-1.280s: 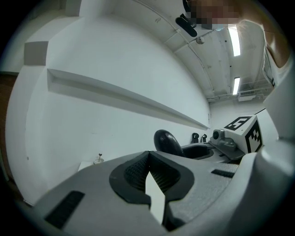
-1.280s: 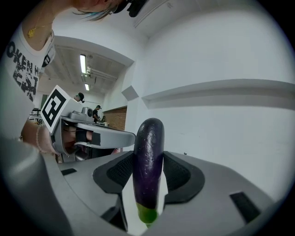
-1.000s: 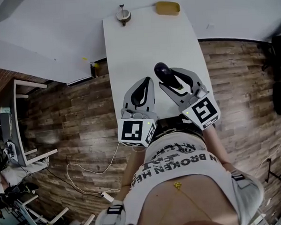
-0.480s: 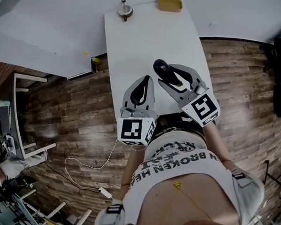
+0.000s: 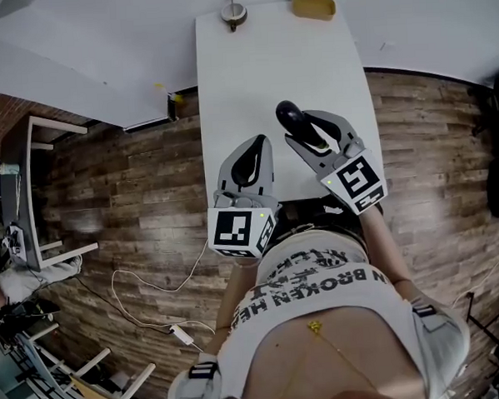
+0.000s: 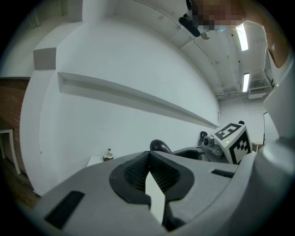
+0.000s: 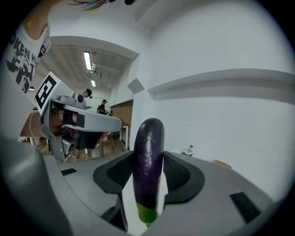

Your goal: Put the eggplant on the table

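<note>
A dark purple eggplant [image 7: 148, 156] with a green stem end stands between the pads of my right gripper [image 7: 148, 171], which is shut on it. In the head view the eggplant [image 5: 288, 116] sticks out past the right gripper [image 5: 304, 126] over the near half of the white table [image 5: 251, 78]. My left gripper [image 5: 261, 142] is beside it to the left, shut and holding nothing; its tips meet in the left gripper view [image 6: 148, 156]. From there the eggplant [image 6: 159, 146] peeks over the jaws.
A small round metal object [image 5: 233, 12] and a yellow object [image 5: 313, 6] sit at the table's far end. Wood floor lies on both sides, with a cable [image 5: 146, 300] at the left. A person's torso fills the lower part of the head view.
My right gripper has sunk slightly with the eggplant still in it. The left gripper has stayed where it was. The head view has shifted a little.
</note>
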